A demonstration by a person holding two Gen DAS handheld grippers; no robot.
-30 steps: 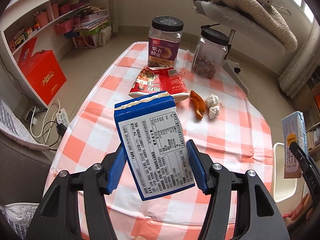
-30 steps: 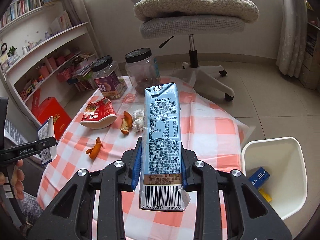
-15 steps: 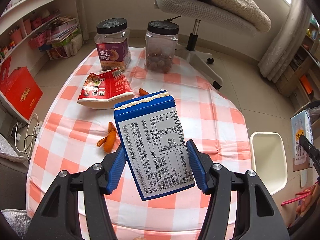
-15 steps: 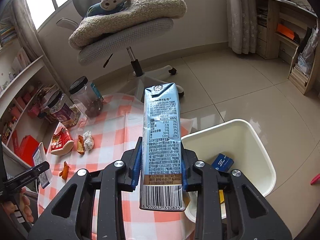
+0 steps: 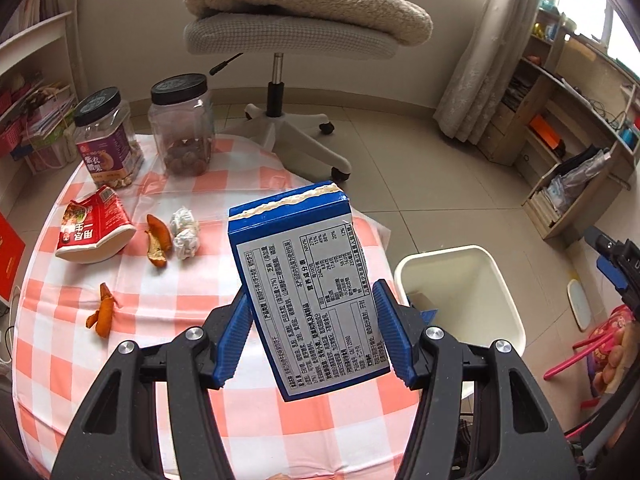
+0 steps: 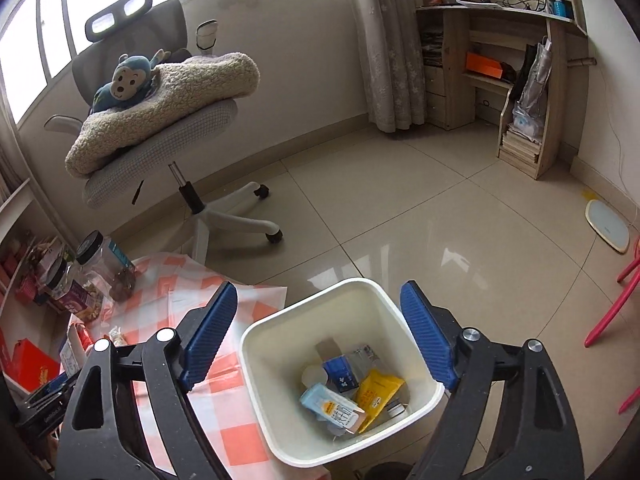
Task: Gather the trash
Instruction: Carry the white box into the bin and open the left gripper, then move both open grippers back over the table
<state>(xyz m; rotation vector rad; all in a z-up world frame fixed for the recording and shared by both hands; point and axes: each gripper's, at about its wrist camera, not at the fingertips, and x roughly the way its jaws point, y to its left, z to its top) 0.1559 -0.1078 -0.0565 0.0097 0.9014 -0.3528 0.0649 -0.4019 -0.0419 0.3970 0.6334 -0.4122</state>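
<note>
My left gripper is shut on a blue carton and holds it above the checked table, left of the white bin. My right gripper is open and empty, right above the white bin. A light blue milk carton lies inside the bin among other trash. On the table lie a red snack bag, orange peels and crumpled tissue.
Two black-lidded jars stand at the table's far edge. An office chair with a blanket stands behind the table. Wooden shelves line the right wall. A pink stool leg is at the right.
My right gripper has swung over the bin, opened and dropped the milk carton into it. My left gripper has turned right toward the bin with the blue carton.
</note>
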